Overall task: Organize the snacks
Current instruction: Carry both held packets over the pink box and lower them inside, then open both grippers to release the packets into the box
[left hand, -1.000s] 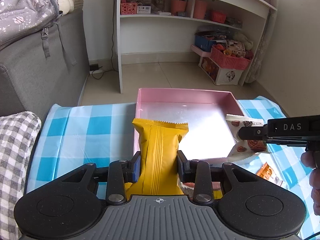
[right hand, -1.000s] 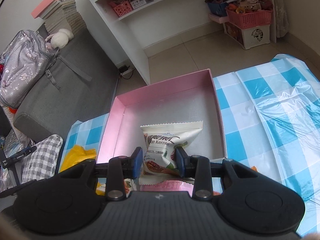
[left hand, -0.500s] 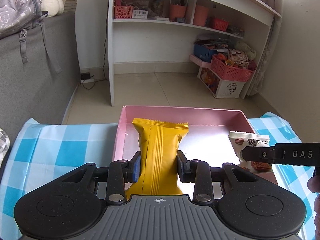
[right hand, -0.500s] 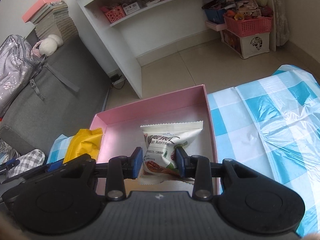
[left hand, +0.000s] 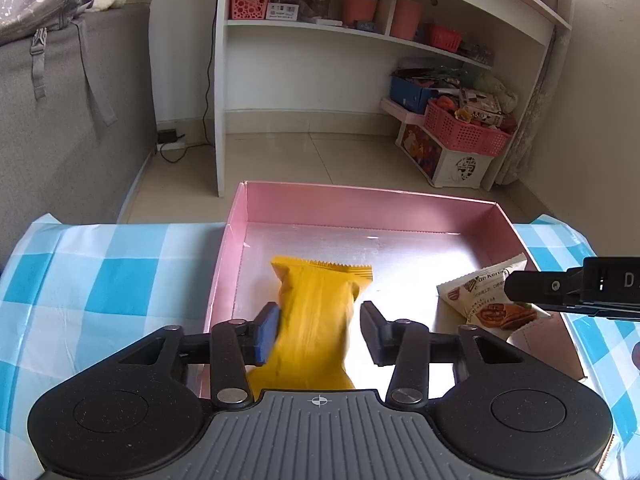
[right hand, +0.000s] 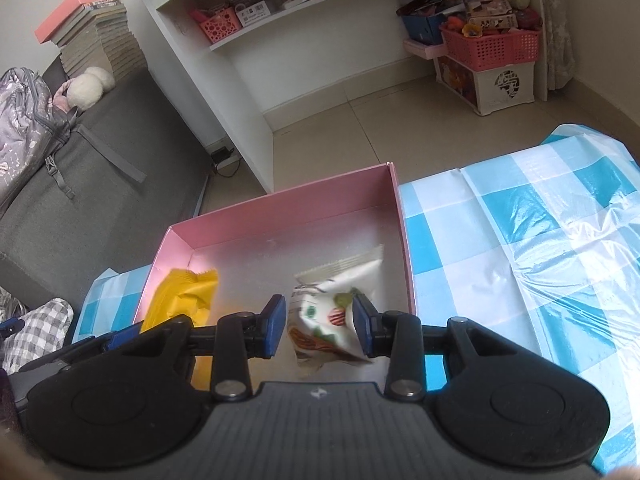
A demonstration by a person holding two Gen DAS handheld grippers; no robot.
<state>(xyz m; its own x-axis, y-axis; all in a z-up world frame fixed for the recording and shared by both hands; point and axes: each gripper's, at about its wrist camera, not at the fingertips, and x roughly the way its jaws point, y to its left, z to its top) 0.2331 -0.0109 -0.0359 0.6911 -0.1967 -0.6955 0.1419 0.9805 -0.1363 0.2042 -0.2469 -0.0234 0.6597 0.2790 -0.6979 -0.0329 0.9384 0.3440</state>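
A pink box (left hand: 360,206) (right hand: 280,212) sits on the blue-checked tablecloth. In the left wrist view a yellow snack packet (left hand: 316,320), blurred and dropping, lies between the jaws of my left gripper (left hand: 320,330), which are opening; a gap shows at the right pad. In the right wrist view a white snack packet (right hand: 332,312) is slipping between the opening jaws of my right gripper (right hand: 320,326), with a gap at the left pad. Both packets are over the box's inside. The yellow packet (right hand: 184,296) shows at the box's left, the white packet (left hand: 488,300) at its right.
The tablecloth (left hand: 100,280) (right hand: 520,240) spreads on both sides of the box. Beyond the table edge are a tiled floor, a white shelf unit (left hand: 360,40), a grey sofa (right hand: 80,184) with a backpack, and pink baskets (left hand: 464,132).
Both grippers have spread their jaws and let go of their packets, which now tilt and sink into the box. The left gripper moved forward and down over the box.
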